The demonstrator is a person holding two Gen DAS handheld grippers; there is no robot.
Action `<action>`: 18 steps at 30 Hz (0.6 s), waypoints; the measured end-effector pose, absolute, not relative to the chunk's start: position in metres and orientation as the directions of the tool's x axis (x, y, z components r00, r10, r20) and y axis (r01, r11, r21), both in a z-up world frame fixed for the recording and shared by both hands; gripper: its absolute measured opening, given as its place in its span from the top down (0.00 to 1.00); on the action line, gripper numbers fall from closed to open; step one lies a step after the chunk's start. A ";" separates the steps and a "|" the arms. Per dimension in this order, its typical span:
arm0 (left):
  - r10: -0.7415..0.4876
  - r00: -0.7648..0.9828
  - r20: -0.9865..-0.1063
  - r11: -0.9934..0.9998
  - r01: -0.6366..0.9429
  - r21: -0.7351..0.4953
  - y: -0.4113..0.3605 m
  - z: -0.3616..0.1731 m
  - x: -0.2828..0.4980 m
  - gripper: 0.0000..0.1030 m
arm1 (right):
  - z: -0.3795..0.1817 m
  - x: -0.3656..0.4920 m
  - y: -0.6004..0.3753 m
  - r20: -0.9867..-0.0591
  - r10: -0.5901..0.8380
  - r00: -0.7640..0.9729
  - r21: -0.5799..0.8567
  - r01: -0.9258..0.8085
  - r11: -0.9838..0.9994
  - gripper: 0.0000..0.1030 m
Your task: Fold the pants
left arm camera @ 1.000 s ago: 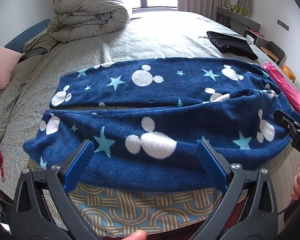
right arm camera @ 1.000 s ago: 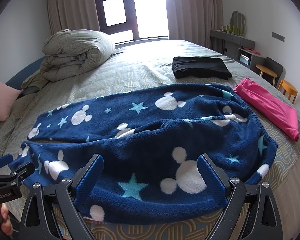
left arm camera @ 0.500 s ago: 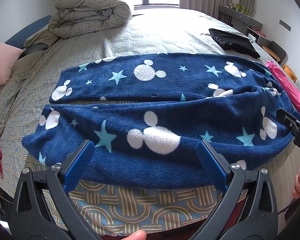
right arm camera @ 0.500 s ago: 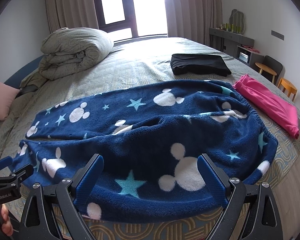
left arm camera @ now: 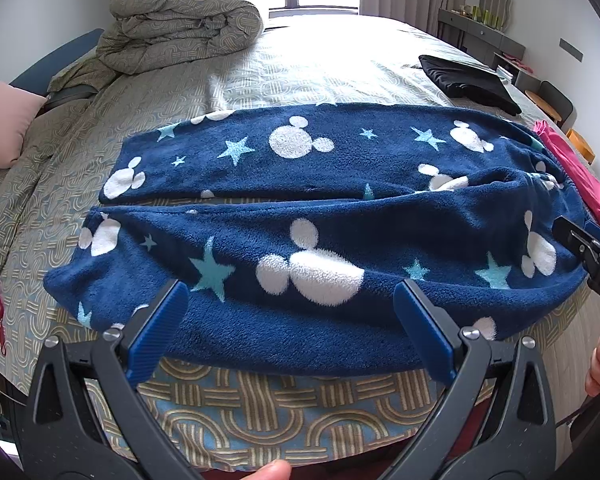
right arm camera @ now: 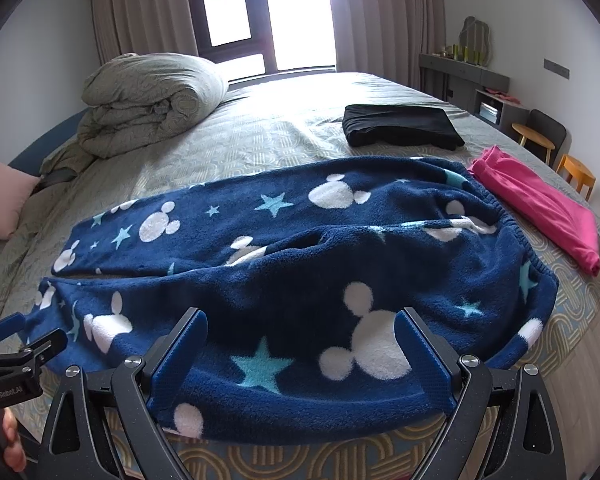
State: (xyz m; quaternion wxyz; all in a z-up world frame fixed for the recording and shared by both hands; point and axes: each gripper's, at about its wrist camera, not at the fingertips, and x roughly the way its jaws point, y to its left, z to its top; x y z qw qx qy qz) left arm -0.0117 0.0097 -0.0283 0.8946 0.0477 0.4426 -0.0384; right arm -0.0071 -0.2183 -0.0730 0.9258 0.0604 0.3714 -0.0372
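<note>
Across the bed [left arm camera: 340, 52] the pants [left arm camera: 320, 216] lie unfolded; left gripper [left arm camera: 288, 328] and right gripper [right arm camera: 300, 356], both spread and empty, must next pinch the near leg's edge, lower frame.

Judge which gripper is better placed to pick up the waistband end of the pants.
Right. The right gripper hangs open over the near leg close to the waistband. The left gripper sits open toward the cuff end.
</note>
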 end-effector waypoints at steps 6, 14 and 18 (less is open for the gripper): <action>-0.030 0.602 -0.798 0.992 0.115 0.050 0.010 -0.030 -0.009 0.01 | -0.072 -0.006 -0.218 -0.693 -0.027 0.721 0.081 0.115 0.990 0.07; -0.030 0.589 -0.808 0.995 0.095 0.033 0.037 -0.036 -0.010 0.01 | -0.073 -0.006 -0.233 -0.706 -0.036 0.707 0.083 0.133 0.988 0.07; 0.003 0.573 -0.820 1.000 0.023 0.020 0.079 -0.045 -0.015 0.01 | -0.079 -0.012 -0.270 -0.733 -0.081 0.675 0.084 0.208 0.974 0.07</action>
